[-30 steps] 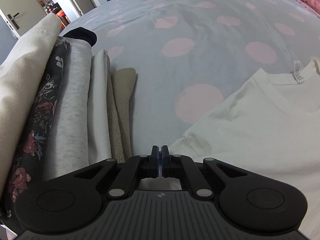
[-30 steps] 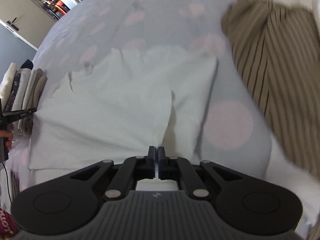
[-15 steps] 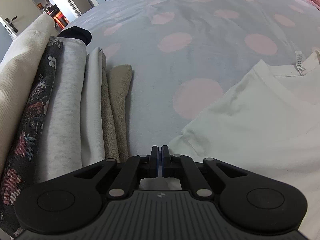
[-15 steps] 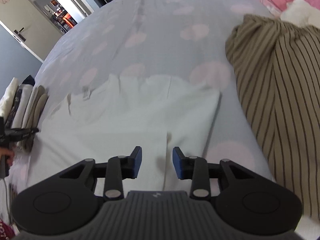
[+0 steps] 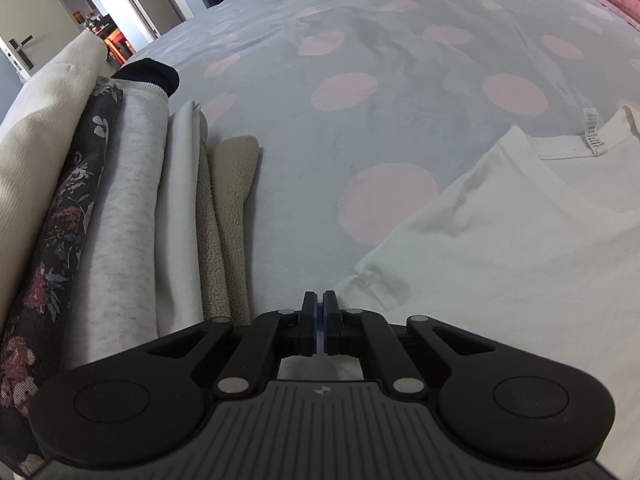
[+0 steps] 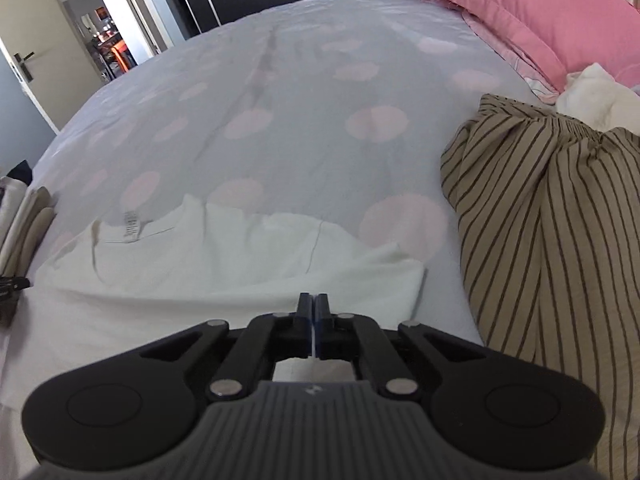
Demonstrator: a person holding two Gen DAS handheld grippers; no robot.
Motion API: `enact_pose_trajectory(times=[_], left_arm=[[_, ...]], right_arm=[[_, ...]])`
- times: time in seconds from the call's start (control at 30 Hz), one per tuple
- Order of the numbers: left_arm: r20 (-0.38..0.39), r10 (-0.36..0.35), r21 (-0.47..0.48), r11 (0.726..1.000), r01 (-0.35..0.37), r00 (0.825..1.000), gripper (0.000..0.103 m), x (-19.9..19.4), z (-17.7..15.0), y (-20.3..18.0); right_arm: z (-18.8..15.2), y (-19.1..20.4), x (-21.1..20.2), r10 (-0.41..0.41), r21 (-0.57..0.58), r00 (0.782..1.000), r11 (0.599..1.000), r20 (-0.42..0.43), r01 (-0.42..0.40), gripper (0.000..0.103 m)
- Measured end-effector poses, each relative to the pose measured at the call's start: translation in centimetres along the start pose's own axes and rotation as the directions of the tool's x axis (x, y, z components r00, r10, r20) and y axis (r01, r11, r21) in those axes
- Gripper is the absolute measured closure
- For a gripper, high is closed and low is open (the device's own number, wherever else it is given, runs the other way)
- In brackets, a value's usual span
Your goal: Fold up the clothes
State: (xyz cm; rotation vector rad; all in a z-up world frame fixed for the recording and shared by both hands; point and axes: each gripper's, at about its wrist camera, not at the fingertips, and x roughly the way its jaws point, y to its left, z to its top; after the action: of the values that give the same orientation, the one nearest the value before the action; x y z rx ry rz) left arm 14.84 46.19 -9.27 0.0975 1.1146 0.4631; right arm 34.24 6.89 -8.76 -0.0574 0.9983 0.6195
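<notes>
Now my right tool [image 6: 313,312], parted half a second ago, is pinched on the smooth white T-shirt [image 6: 224,264]; my left tool [image 5: 319,312] grips its edge beside stacked folded clothes [image 5: 132,216].

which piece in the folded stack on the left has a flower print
The dark floral garment, second from the outer edge, between the cream piece and the heather grey one; the rest are plain.

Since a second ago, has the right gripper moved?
Yes. The right gripper opened, re-shut and pulled back toward the near edge of the white T-shirt; the striped garment and pink pillow show more now.
</notes>
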Motion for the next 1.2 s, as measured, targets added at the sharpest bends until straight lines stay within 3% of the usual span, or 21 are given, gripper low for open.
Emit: enact_pose_trajectory(times=[0.17, 0.27, 0.37, 0.43, 0.47, 0.5, 0.63, 0.93, 1.2], left_arm=[[0.026, -0.002, -0.045, 0.999, 0.003, 1.0, 0.099, -0.3, 0.1, 0.6], [0.07, -0.001, -0.067, 0.998, 0.005, 0.998, 0.083, -1.5, -0.1, 1.4], [0.096, -0.016, -0.084, 0.996, 0.024, 0.995, 0.081, -3.5, -0.8, 2.2], [0.111, -0.041, -0.085, 0.995, 0.051, 0.993, 0.081, -5.1, -1.6, 2.5], [0.119, -0.056, -0.079, 0.995, 0.066, 0.991, 0.081, -6.0, -2.2, 2.5], [0.125, -0.071, -0.069, 0.994, 0.081, 0.99, 0.081, -7.0, -2.8, 2.4], [0.127, -0.135, -0.034, 0.99, 0.14, 0.983, 0.081, -10.3, -5.7, 2.1], [0.088, -0.251, -0.045, 0.966, 0.256, 0.964, 0.08, -17.3, -14.6, 1.7], [0.05, -0.28, -0.092, 0.954, 0.284, 0.959, 0.078, -20.4, -20.4, 2.2]], right_arm=[[-0.5, -0.8, 1.6, -0.024, 0.03, 0.998, 0.999, -0.058, 0.025, 0.1], [-0.8, -1.6, 0.6, -0.041, 0.063, 0.998, 0.997, -0.044, 0.044, 0.095], [-1.1, -2.2, -1.4, -0.04, 0.065, 0.998, 0.997, -0.04, 0.042, 0.095], [-1.7, -1.8, -3.1, -0.019, 0.025, 0.998, 0.999, -0.053, 0.02, 0.089], [-2.0, -1.6, -3.9, -0.009, 0.001, 0.998, 1.0, -0.061, 0.009, 0.078], [-2.4, -1.3, -4.8, 0.01, -0.029, 0.998, 1.0, -0.069, -0.012, 0.067], [-5.0, 0.1, -8.4, 0.065, -0.149, 0.992, 0.986, -0.104, -0.08, 0.066], [-12.4, 1.4, -14.7, 0.109, -0.265, 0.984, 0.953, -0.143, -0.144, 0.066], [-17.5, 0.9, -18.6, 0.128, -0.265, 0.982, 0.951, -0.136, -0.161, 0.056]])
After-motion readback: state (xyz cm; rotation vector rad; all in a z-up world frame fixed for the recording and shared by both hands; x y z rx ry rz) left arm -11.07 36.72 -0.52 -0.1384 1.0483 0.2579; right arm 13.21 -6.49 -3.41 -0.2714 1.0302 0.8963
